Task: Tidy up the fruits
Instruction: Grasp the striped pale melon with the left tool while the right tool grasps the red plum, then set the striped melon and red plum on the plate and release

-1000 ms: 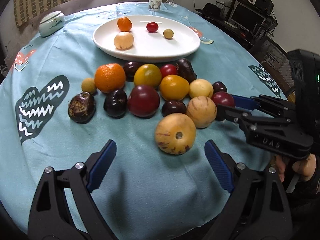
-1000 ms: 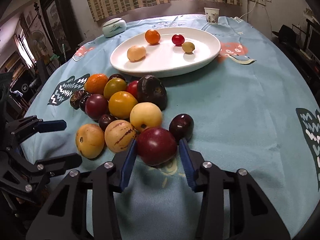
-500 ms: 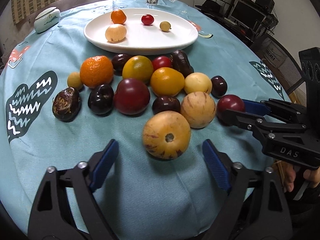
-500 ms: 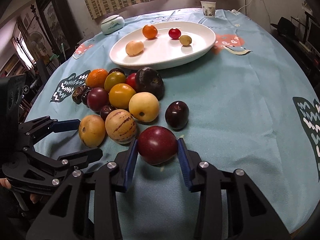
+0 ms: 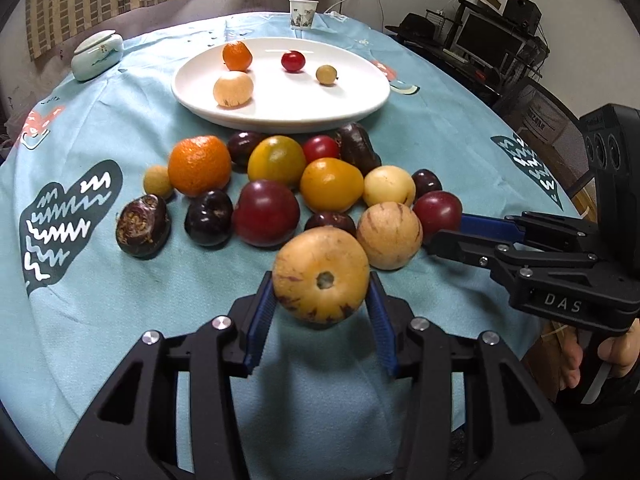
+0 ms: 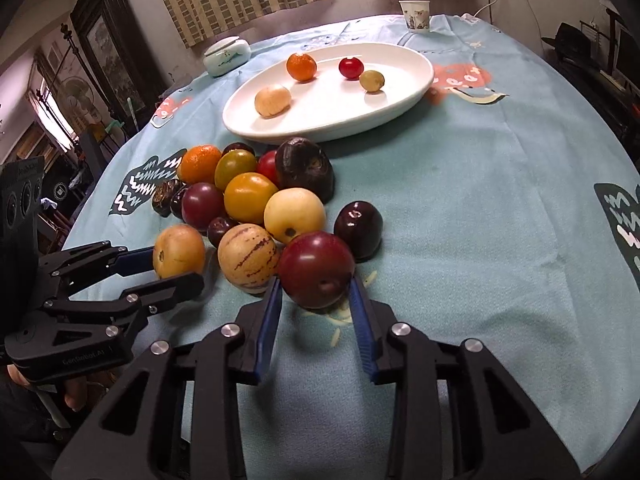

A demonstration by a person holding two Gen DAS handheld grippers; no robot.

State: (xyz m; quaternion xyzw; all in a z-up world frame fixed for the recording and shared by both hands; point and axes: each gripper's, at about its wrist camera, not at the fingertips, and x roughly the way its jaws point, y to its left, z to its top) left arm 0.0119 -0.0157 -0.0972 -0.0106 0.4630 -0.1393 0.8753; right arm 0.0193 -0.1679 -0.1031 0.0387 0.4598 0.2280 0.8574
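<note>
A heap of mixed fruit lies on the blue tablecloth in front of a white oval plate (image 5: 360, 108). My left gripper (image 5: 320, 286) is closing its jaws, and the blue pads touch both sides of a tan round fruit (image 5: 320, 274) at the heap's near edge. The right wrist view shows that same fruit (image 6: 178, 250) between the left fingers (image 6: 136, 259). My right gripper (image 6: 316, 284) is also closing, its pads against a dark red plum (image 6: 316, 268) that rests on the cloth. The right gripper (image 5: 444, 232) reaches in from the right in the left wrist view.
The plate holds several small fruits, among them a small orange (image 5: 237, 56) and a red one (image 5: 293, 61). A striped pale fruit (image 6: 248, 258) and a dark plum (image 6: 358, 228) crowd the held fruits. A paper cup (image 5: 303, 14) and lidded ceramic jar (image 5: 97, 54) stand at the back.
My left jaws went from wide open to closed against the tan fruit. The right jaws narrowed slightly around the red plum. Neither hand shifted much.
</note>
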